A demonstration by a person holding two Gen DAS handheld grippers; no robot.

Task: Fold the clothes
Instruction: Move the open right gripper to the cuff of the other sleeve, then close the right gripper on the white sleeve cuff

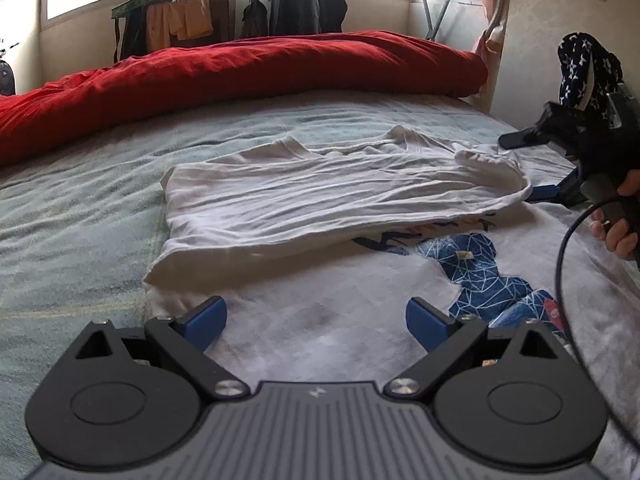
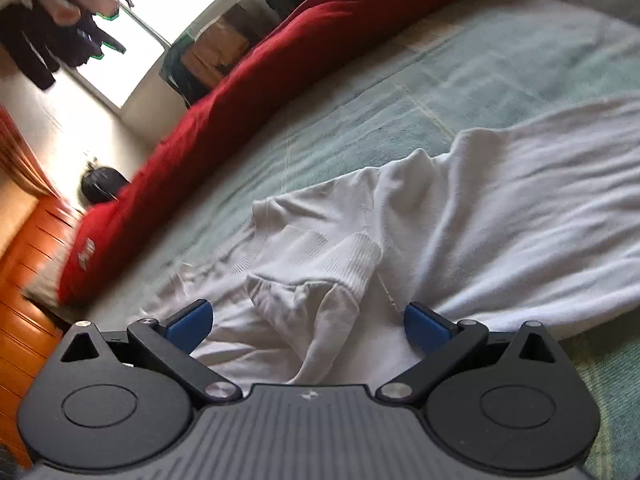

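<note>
Both grippers (image 1: pixel 316 318) (image 2: pixel 308 320) gape (nothing held) over white shirt (image 1: pixel 320 184).

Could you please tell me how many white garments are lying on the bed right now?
1: a single white T-shirt with a blue print, partly folded over itself, lies on the green bedsheet before the red duvet. A second layer could be hidden under the fold.

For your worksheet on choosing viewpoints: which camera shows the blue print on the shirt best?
The left wrist view: the blue print lies open on the shirt, partly under a folded flap. The right wrist view shows only plain white cloth, no print.
</note>
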